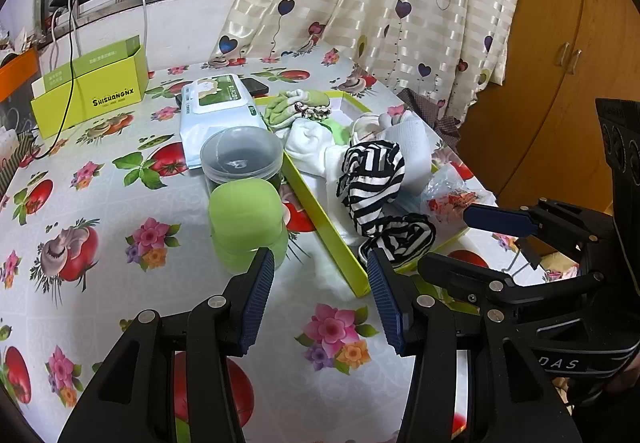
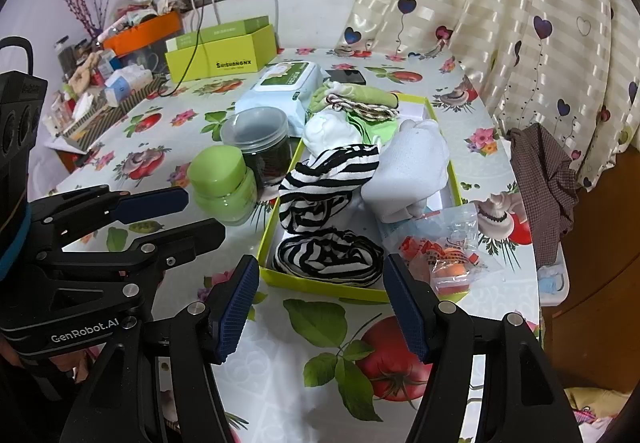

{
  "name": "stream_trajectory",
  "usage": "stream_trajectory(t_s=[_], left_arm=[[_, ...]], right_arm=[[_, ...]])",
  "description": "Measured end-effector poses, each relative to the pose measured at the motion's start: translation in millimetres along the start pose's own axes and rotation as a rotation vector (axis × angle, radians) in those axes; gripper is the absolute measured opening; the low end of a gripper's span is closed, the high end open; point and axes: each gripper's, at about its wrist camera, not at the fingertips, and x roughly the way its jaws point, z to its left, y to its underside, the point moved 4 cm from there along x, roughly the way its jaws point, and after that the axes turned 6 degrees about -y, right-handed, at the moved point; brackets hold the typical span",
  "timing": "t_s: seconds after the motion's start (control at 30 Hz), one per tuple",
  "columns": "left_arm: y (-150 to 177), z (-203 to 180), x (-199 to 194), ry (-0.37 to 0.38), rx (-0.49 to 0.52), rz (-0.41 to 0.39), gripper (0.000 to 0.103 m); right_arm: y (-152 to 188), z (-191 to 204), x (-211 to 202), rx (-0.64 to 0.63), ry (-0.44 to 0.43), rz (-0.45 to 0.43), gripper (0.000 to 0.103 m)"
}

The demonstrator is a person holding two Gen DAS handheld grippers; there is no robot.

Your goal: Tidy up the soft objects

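Observation:
A shallow lime-green box (image 2: 316, 285) (image 1: 320, 211) on the table holds soft items: two black-and-white striped pieces (image 2: 328, 255) (image 1: 372, 171), white cloths (image 2: 412, 171) (image 1: 316, 147) and green socks (image 2: 360, 99) (image 1: 296, 105). My left gripper (image 1: 322, 275) is open and empty, just in front of the box's near corner. My right gripper (image 2: 320, 279) is open and empty, fingers flanking the box's near end with the striped piece between them further off. Each gripper also shows in the other's view.
A green-lidded jar (image 2: 224, 183) (image 1: 248, 223) and a clear jar (image 2: 260, 147) (image 1: 240, 155) stand left of the box. A wipes pack (image 1: 216, 103), a phone (image 2: 346, 76), a lime carton (image 1: 92, 87), a snack bag (image 2: 452, 251) and a checked cloth (image 2: 548, 179) lie around. Curtain behind.

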Motion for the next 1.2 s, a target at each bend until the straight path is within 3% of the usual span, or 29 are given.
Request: stream_trajectory(t_s=[1.2], left_arm=[[2.3, 1.5, -0.3, -0.008, 0.011, -0.007, 0.050]], right_arm=[[1.3, -2.1, 2.0, 0.003, -0.002, 0.000, 0.065]])
